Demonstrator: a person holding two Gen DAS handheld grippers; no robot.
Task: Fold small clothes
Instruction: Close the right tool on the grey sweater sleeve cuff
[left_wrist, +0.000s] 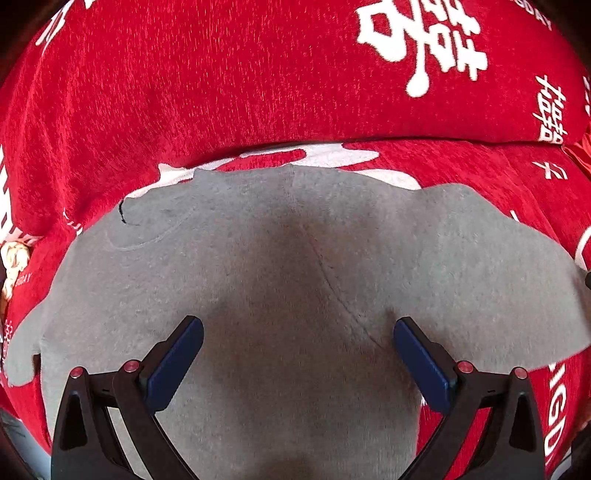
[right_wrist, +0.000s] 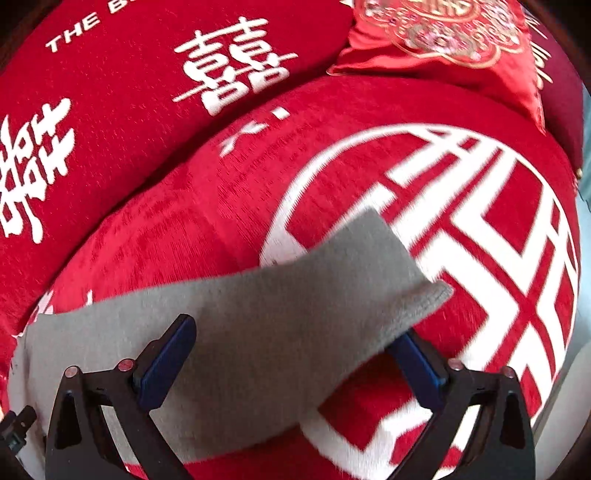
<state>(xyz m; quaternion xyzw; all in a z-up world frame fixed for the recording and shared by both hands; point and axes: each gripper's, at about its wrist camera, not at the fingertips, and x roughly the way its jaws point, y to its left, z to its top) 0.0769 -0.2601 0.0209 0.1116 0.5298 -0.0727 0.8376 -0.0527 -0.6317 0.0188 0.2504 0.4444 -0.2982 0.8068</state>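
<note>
A small grey top (left_wrist: 295, 240) lies spread flat on a red cover, its round neckline (left_wrist: 147, 229) to the upper left. My left gripper (left_wrist: 298, 323) hangs open above the middle of it, both blue pads clear of the cloth. In the right wrist view one grey sleeve (right_wrist: 295, 288) stretches up to the right and ends in a ribbed cuff (right_wrist: 424, 299). My right gripper (right_wrist: 295, 328) stands open astride this sleeve. Its left finger sits over the cloth, and the cuff's edge hides the tip of its right finger. Neither pad presses on the sleeve.
The red cover (right_wrist: 166, 229) bears large white characters and a white circle design (right_wrist: 480, 229). A red back cushion (left_wrist: 221, 74) rises behind the garment. An embroidered red pillow (right_wrist: 443, 40) sits at the far right corner. The seat's edge falls away at the right (right_wrist: 580, 350).
</note>
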